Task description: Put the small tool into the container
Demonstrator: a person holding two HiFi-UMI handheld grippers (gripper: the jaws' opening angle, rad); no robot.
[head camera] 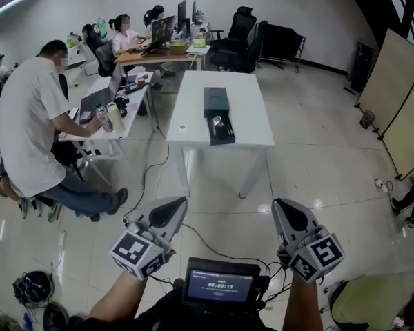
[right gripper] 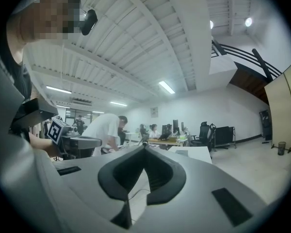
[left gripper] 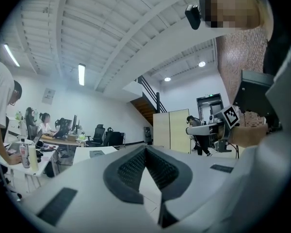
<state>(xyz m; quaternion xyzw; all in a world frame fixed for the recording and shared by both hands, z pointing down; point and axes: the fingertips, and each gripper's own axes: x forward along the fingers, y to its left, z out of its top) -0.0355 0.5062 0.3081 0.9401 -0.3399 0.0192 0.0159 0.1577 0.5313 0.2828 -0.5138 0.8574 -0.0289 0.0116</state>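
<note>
Office room w/ a glossy pale floor (head camera: 317, 164) is stretching out ahead, and people (head camera: 31, 116) are sitting or leaning at desks (head camera: 103, 126) along the left. A white table (head camera: 252, 119) is standing alone mid-room, well apart from the person w/ the tongs, so nothing on it is within reach right now.

On the table a black container (head camera: 216, 101) is lying lengthwise. Its far part is looking flat & closed. Its near part is lying open like a tray, facing up, prob. so sth can go in from above.

Left tongs (head camera: 169, 214) & right tongs (head camera: 290, 216) are hanging low, close to the body, tips pointing fwd toward the table. Judging by that, they're being carried, not working. In the left gripper view the dark pads (left gripper: 133, 168) are meeting at the tip w/ nothing btwn them. The right gripper view is showing the same, pads together & empty.

Small tool (head camera: 217, 122): prob. the pale, shiny bit that is showing inside the open near part of the container. It's looking short & bright against the black, but it's too small to make out its shape. If that's the tool, it's lying where the task wants it. Nothing else loose is showing on the table.
</note>
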